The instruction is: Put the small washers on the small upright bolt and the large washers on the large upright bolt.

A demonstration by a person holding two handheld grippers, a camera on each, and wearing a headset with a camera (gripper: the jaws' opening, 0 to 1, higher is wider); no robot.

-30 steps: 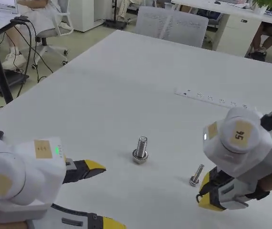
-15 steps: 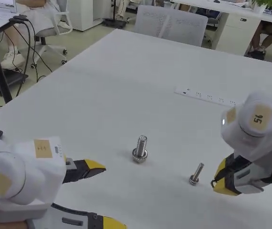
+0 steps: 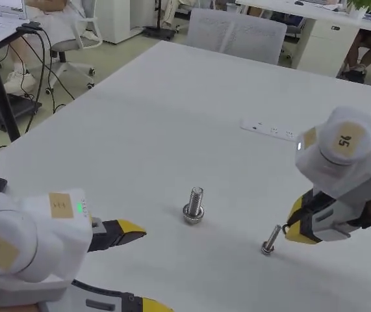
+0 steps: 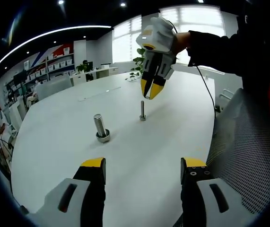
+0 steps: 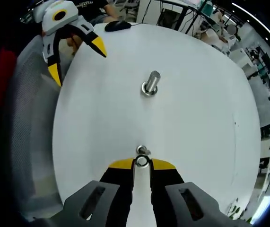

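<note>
The small washer [image 5: 142,161] was a tiny metal ring. The right hand-held gripper [image 4: 151,92] pinched it between its yellow tips. The ring hung just above the top of the small bolt [image 4: 143,110]. I could not tell if the two touched. The small bolt stood on the white worktop [image 3: 172,117], right under that gripper. The large bolt [image 3: 193,205] stood upright near it, more toward the middle of the worktop. The left hand-held gripper [image 4: 144,164] was by the near edge of the worktop, well apart from both bolts. Its jaws were spread wide. Farther back on the worktop lay a long white power strip [image 3: 269,130]. A grey chair [image 3: 234,36] stood behind the far edge.
</note>
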